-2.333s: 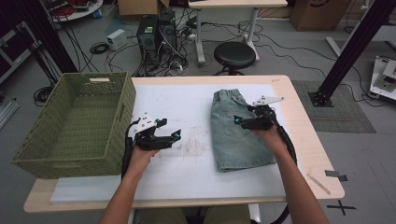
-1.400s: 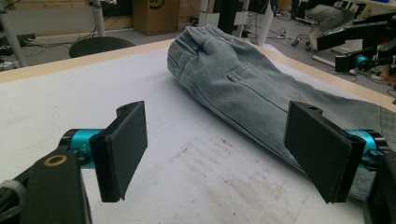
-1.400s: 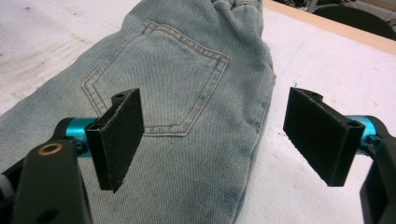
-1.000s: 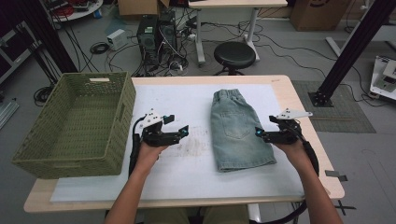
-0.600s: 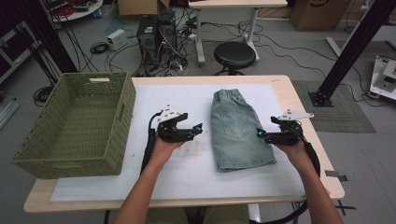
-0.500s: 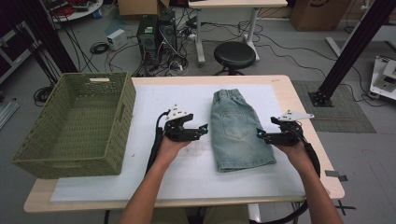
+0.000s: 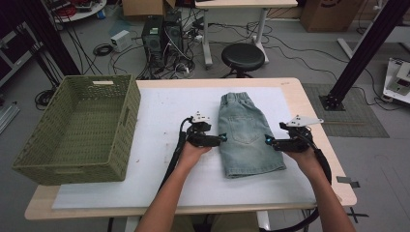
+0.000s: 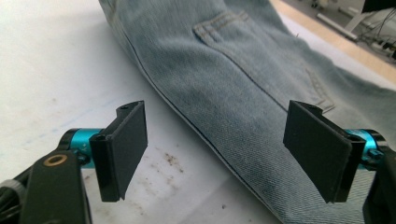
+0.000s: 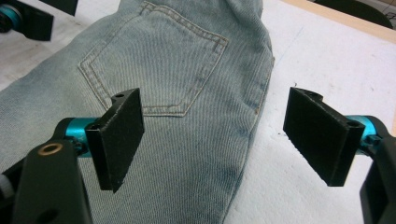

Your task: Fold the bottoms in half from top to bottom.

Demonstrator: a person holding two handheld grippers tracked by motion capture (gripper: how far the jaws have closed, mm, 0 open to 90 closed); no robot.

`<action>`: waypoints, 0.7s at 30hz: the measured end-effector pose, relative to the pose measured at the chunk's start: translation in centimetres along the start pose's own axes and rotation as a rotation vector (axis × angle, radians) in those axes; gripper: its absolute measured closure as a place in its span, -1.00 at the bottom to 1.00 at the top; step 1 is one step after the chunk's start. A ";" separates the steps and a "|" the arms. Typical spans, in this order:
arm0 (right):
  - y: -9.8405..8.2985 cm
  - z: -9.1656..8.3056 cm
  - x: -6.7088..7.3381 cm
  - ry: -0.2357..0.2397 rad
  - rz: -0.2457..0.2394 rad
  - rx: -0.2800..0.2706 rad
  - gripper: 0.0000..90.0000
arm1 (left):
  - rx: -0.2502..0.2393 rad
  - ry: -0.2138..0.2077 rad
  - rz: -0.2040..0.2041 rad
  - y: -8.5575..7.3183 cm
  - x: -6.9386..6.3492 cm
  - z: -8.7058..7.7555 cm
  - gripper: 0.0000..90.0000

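Folded light-blue denim shorts (image 7: 246,135) lie flat on the white mat, waistband toward the far edge. My left gripper (image 7: 221,138) sits at the shorts' left edge, open, its jaws straddling the side seam (image 8: 205,140) just above the mat. My right gripper (image 7: 269,141) is at the shorts' right edge, open, jaws spread over the denim near the back pocket (image 9: 154,65) and the folded edge. Nothing is between either pair of jaws. In the right gripper view the left gripper (image 9: 28,16) shows at the top left.
A green woven basket (image 7: 80,128) stands on the table's left end, empty. The white mat (image 7: 159,106) covers most of the wooden table (image 7: 290,84). A stool, computer towers and cables sit on the floor beyond the far edge.
My left gripper has moved right across the mat from near the basket to the shorts' left edge. My right gripper left the shorts' top for their right edge, then held still.
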State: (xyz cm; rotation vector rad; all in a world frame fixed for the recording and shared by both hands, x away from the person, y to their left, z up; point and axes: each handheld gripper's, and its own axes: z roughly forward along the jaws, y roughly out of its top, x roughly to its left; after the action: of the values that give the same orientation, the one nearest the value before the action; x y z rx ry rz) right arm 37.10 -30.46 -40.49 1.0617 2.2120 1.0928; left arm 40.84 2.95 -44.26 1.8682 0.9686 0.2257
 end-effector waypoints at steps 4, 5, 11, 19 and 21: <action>0.0 0.1 0.1 0.005 0.004 0.005 -0.54 | 0.042 0.012 -0.020 -0.3 -0.1 0.8 -0.39; -0.1 0.3 0.0 0.001 0.002 0.014 -0.54 | 0.057 0.008 -0.017 -0.4 -0.2 1.0 -0.36; -0.9 1.7 -0.5 -0.014 0.045 0.082 -0.43 | 0.097 -0.004 0.004 -0.5 -0.8 1.4 -0.03; -1.8 3.1 -1.3 -0.006 0.103 0.165 -0.13 | 0.114 -0.005 -0.045 -0.6 -1.2 1.6 0.38; -1.9 3.2 -1.4 -0.008 0.120 0.183 -0.03 | 0.114 -0.005 -0.044 -0.6 -1.3 1.7 0.48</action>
State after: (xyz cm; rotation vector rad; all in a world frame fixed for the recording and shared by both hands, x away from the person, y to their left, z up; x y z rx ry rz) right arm 39.21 -30.82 -43.86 1.2877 2.3019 0.9461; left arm 40.55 1.01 -45.24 1.9475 1.0370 0.1418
